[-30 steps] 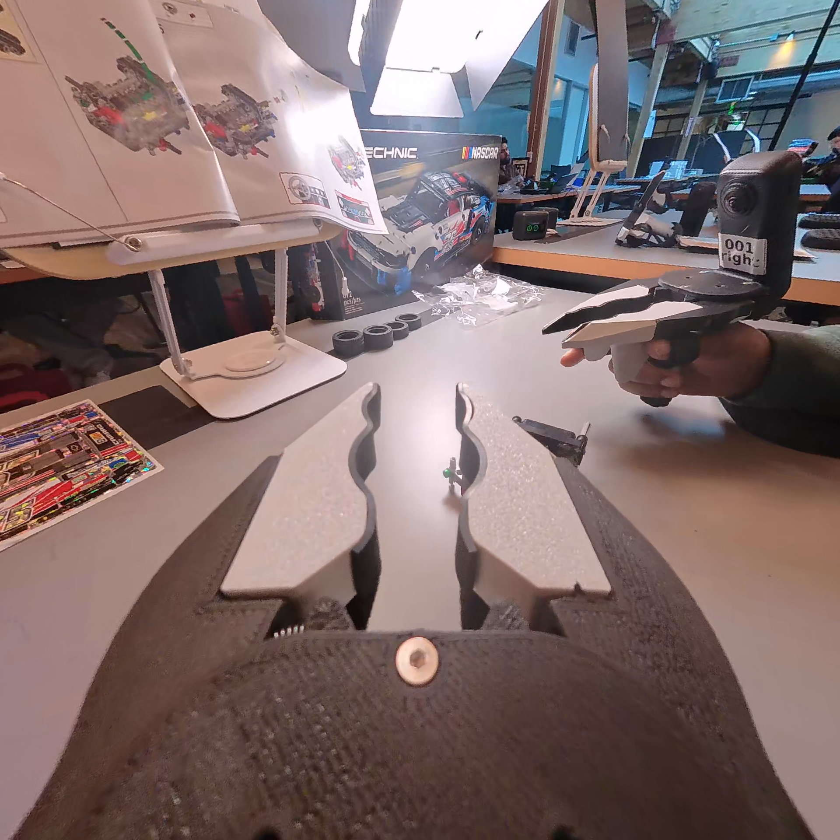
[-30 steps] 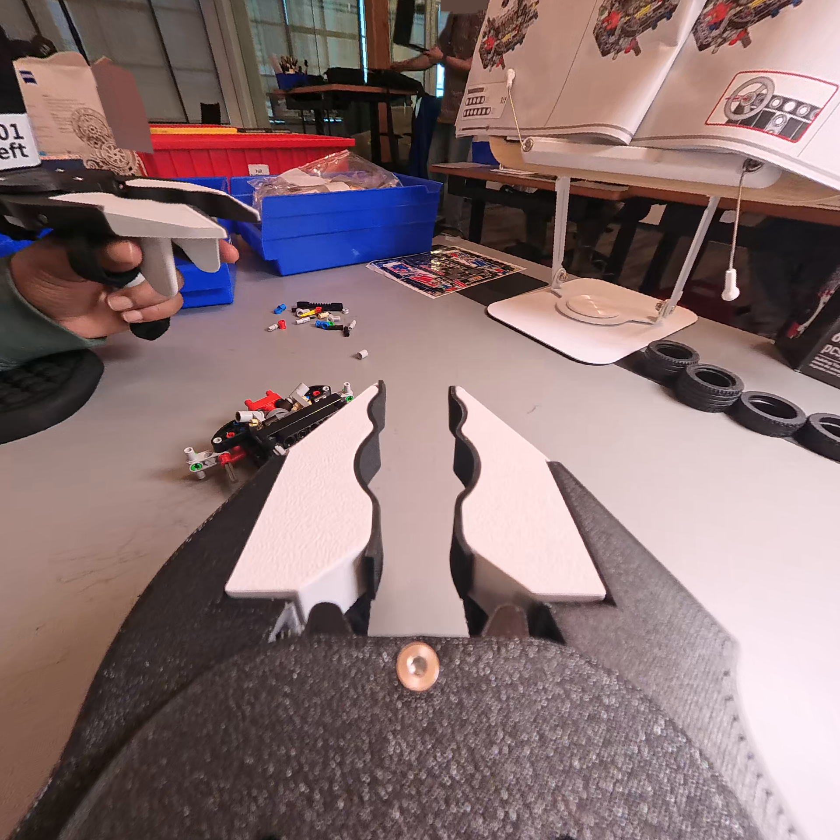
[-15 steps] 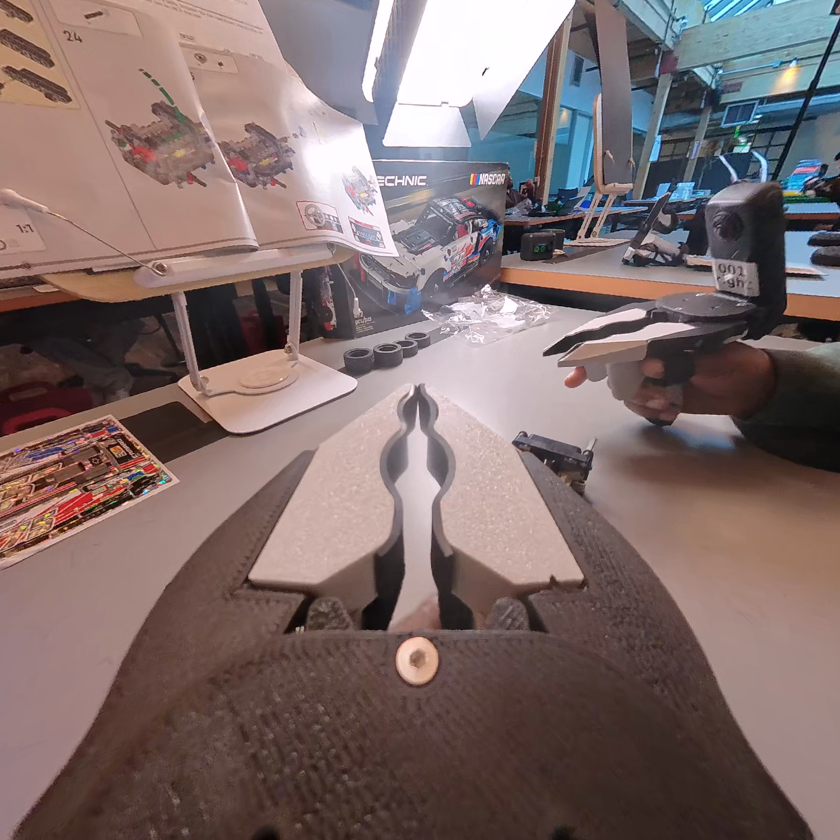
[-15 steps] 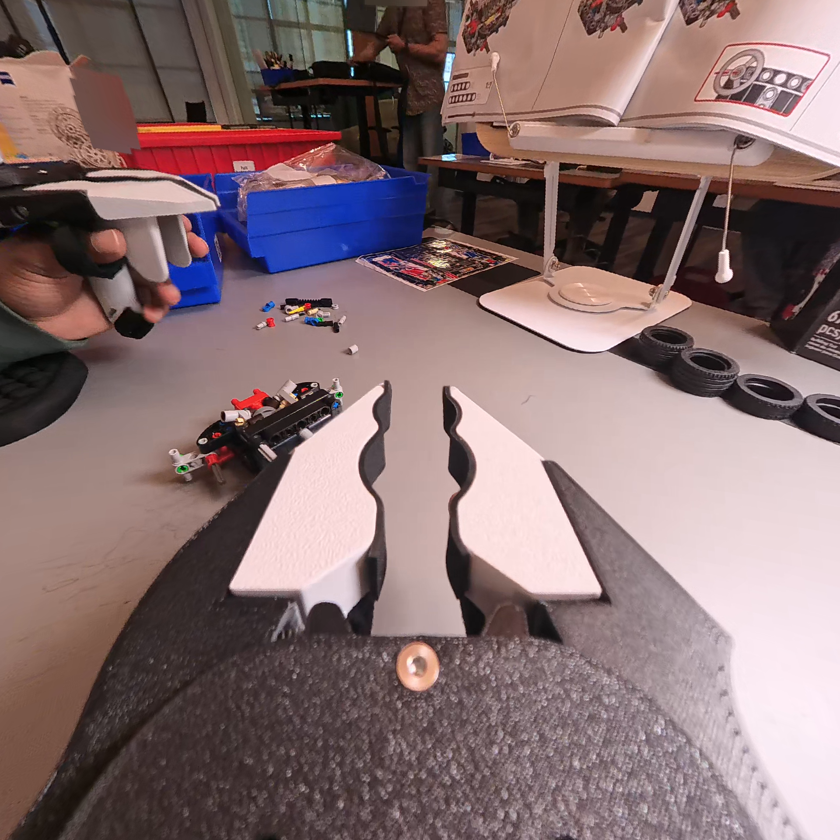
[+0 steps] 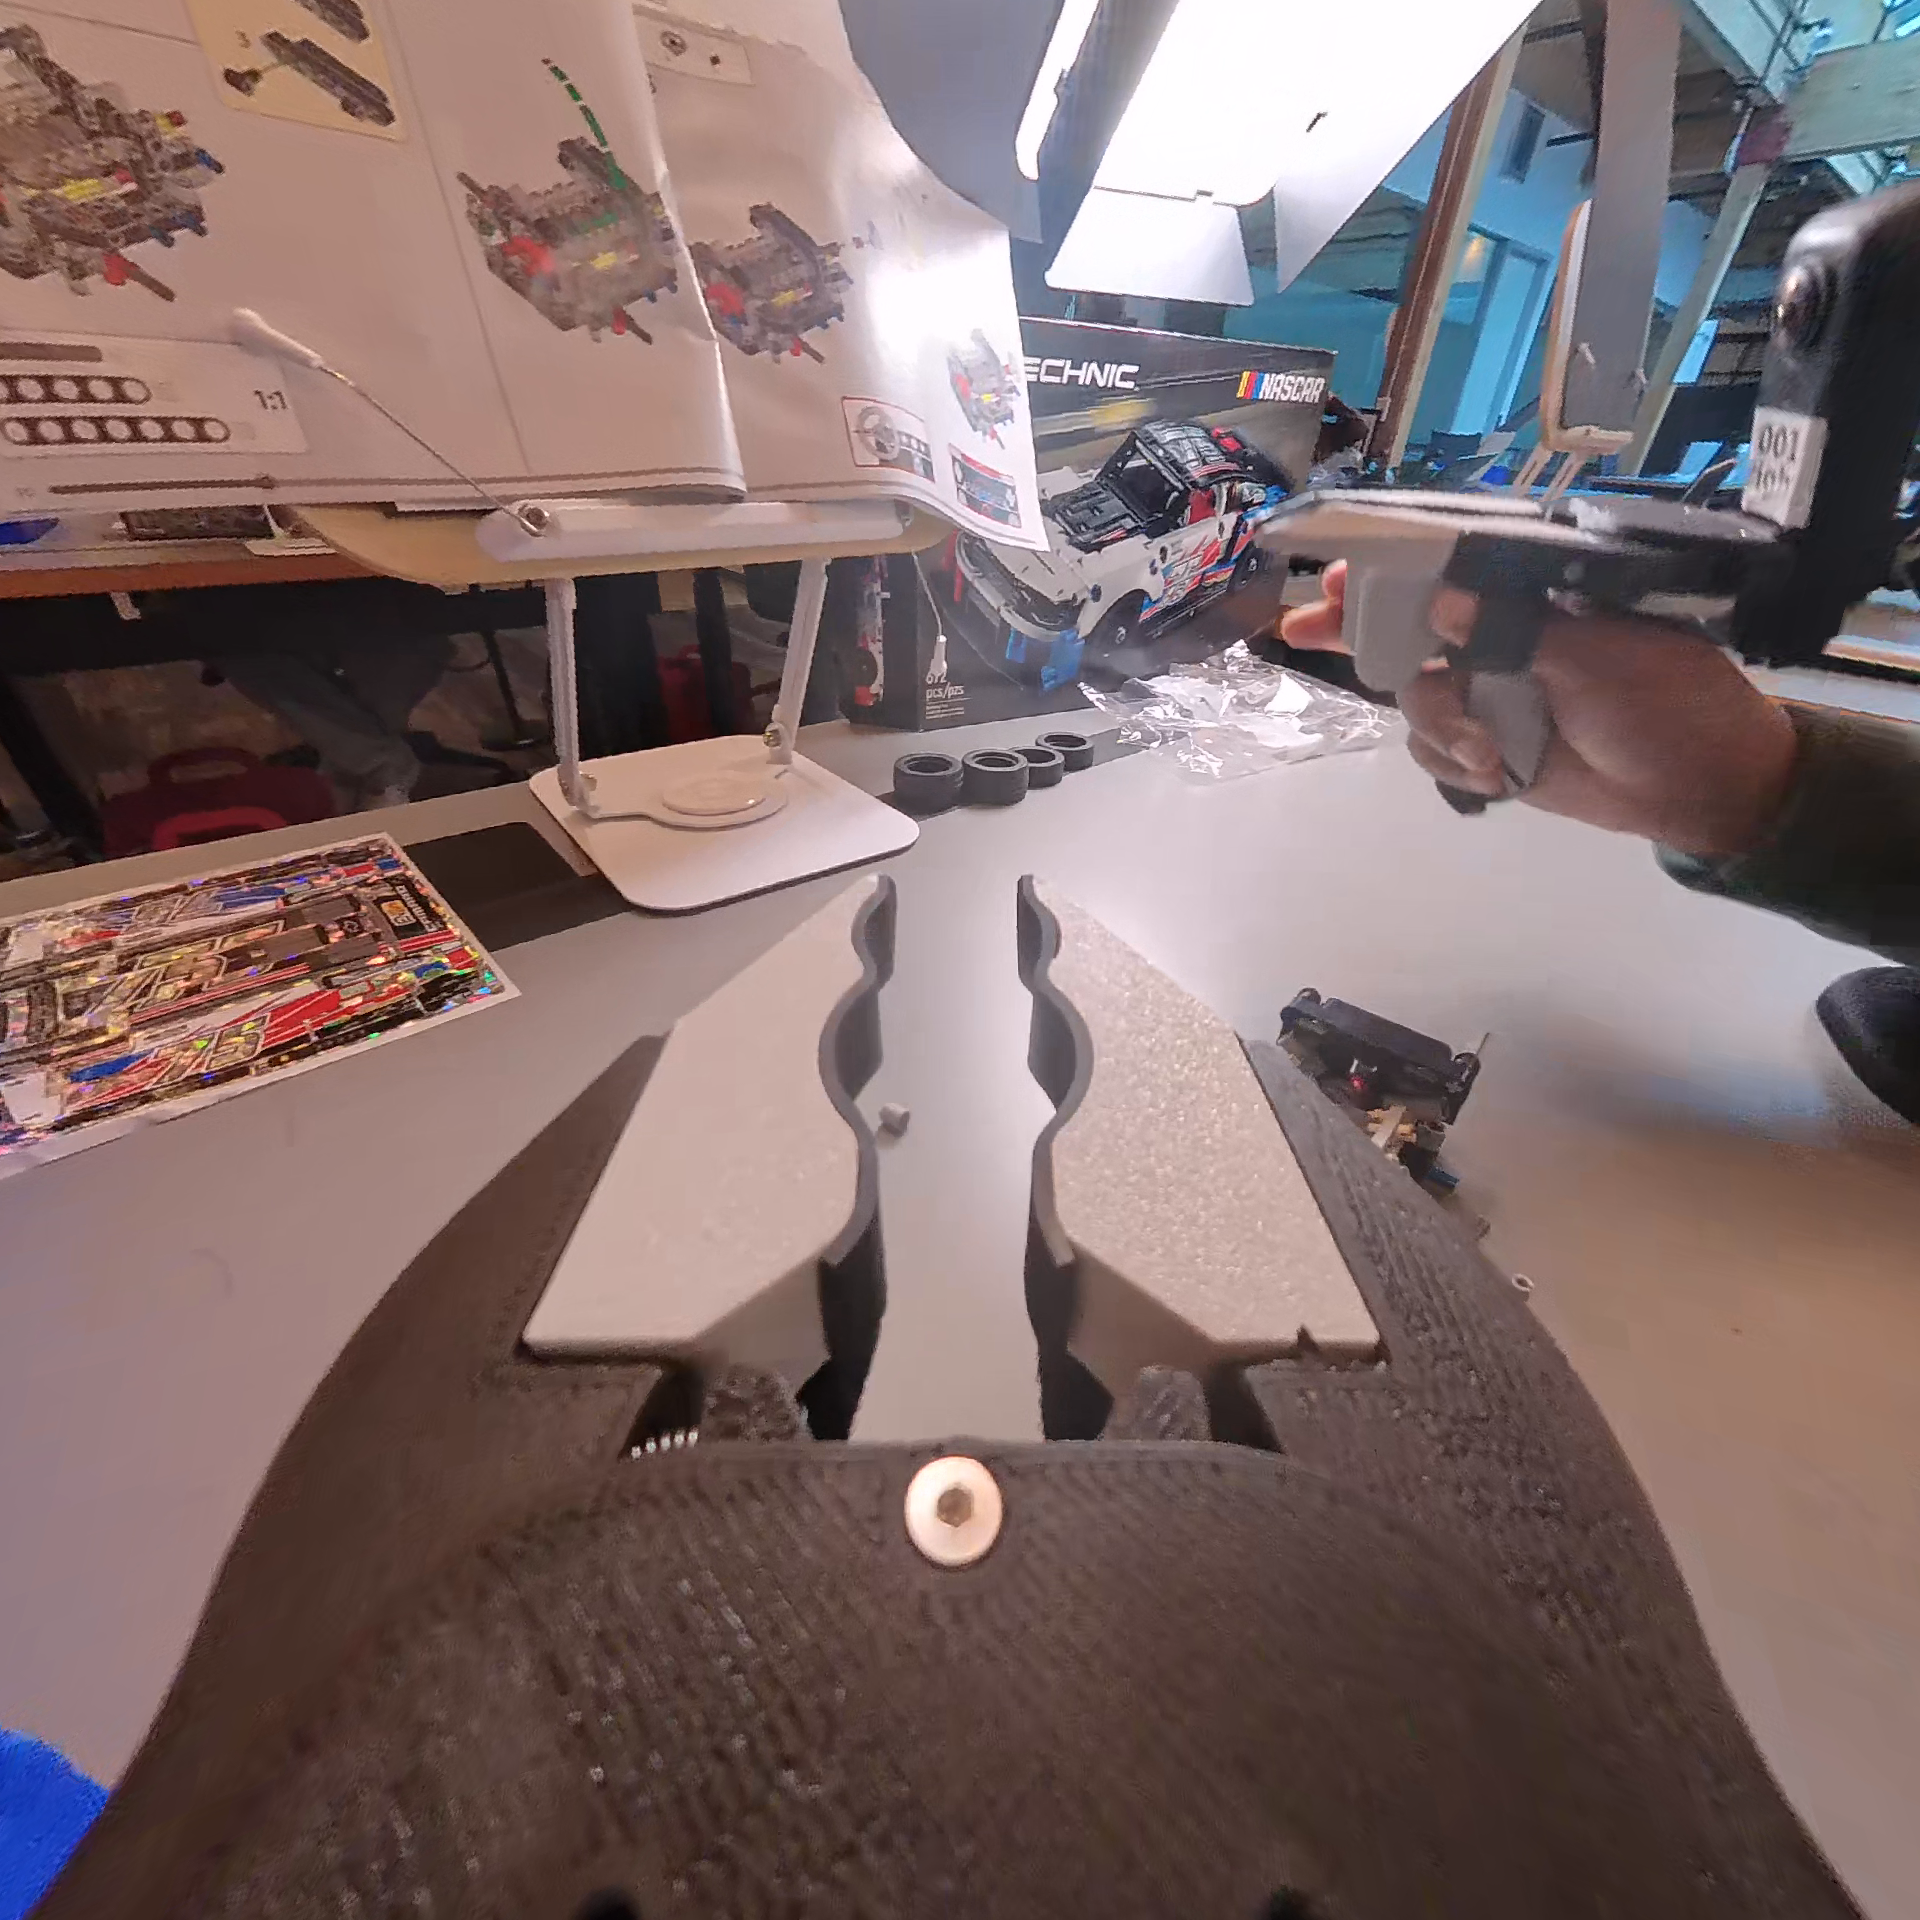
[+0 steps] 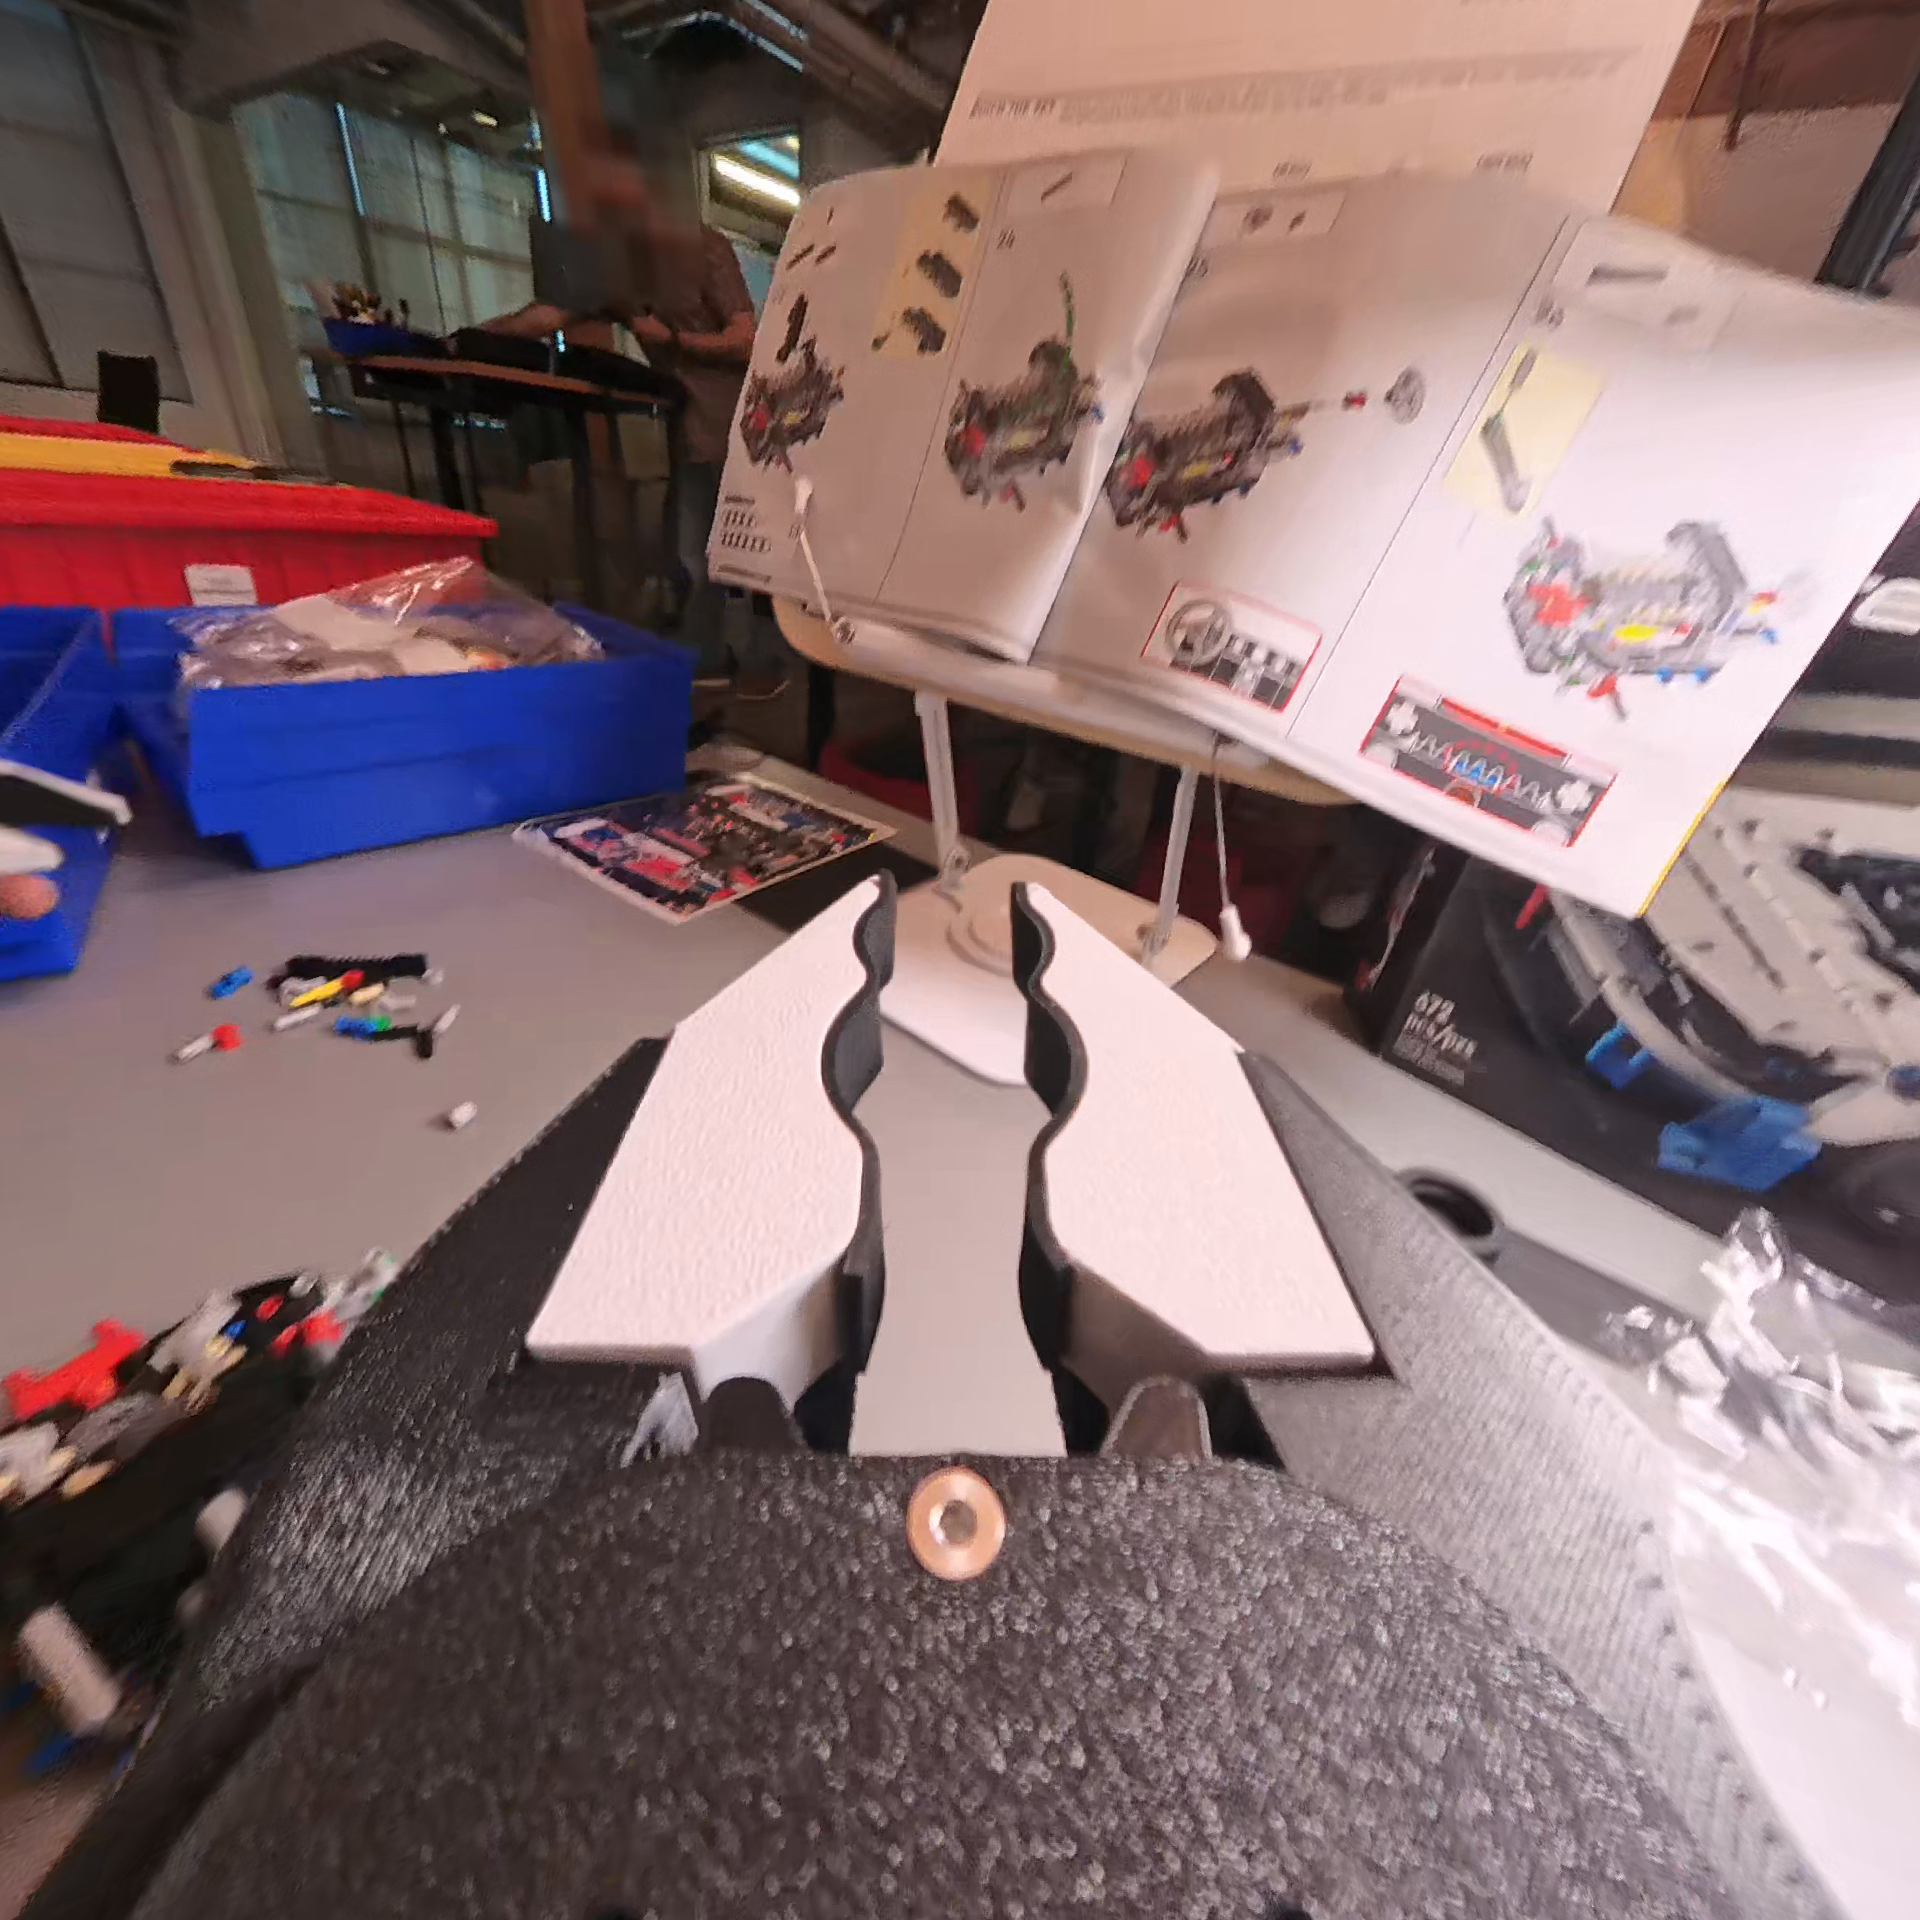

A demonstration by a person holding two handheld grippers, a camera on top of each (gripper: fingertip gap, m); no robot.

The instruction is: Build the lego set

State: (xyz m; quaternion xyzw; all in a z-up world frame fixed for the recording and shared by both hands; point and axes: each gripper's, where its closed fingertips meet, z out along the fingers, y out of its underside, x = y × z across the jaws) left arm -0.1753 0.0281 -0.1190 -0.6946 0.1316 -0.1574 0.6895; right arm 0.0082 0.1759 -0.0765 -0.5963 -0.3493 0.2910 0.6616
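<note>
- The left gripper (image 5: 954, 914) hovers low over the grey counter (image 5: 1299, 914), its jaws parted a moderate way and holding nothing; a small grey peg (image 5: 894, 1118) lies on the counter in the gap between them.
- The right gripper (image 6: 948, 914) is held above the counter with its jaws likewise parted and empty, pointed toward the white base of the book stand (image 6: 1049, 966).
- Just right of the left gripper sits the partly built black lego model (image 5: 1377, 1060); the right wrist view shows it blurred at lower left.
- A scatter of small loose pieces (image 6: 332, 1003) lies on the counter farther out, well apart from the model.
- The open instruction booklet (image 5: 499, 260) rests on the stand, with a glittering sticker sheet (image 5: 208, 977) flat on the counter beside its base.
- Four black tyres (image 5: 992, 771) stand in a row near the lego box (image 5: 1174, 499), with a crumpled clear bag (image 5: 1236, 707) beside them.
- A blue bin (image 6: 416, 727) holds clear plastic bags; what the bags contain cannot be told. A red bin (image 6: 208, 540) stands behind it.
</note>
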